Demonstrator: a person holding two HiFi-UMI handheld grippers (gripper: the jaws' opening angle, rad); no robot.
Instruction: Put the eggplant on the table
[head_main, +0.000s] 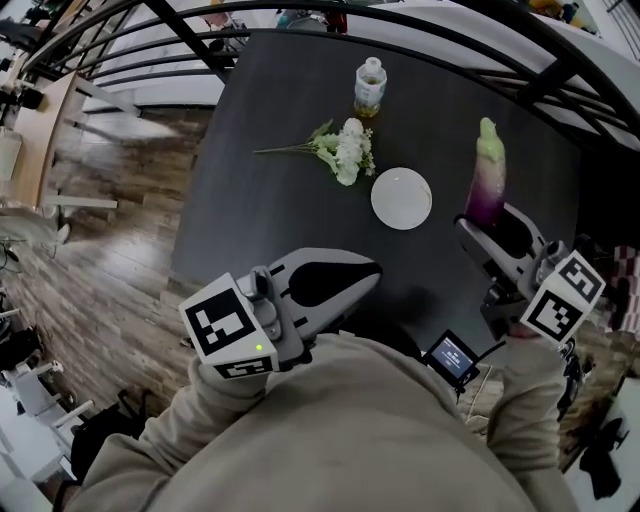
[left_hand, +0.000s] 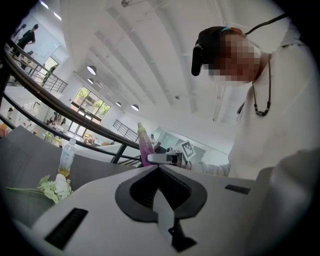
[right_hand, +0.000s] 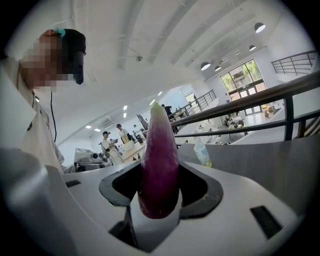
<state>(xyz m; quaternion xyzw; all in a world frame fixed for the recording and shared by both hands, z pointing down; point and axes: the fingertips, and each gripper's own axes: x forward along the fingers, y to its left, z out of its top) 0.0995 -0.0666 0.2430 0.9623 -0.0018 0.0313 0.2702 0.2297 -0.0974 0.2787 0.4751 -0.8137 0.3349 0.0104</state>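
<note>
Your right gripper (head_main: 492, 226) grips the purple, green-tipped eggplant (head_main: 488, 178) upright near the dark table (head_main: 270, 150)'s right edge; left gripper (head_main: 372, 270) clenched, empty

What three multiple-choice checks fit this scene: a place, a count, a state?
1. Where is the plate? A on the floor; B between the flowers and the eggplant; C on the railing.
2. How many bottles stand on the table? A one; B two; C three.
3. How are the left gripper's jaws? A wide apart; B on the flowers; C together, empty.
B, the head view shows it there; A, only one stands there; C, its view shows them meeting on nothing.
</note>
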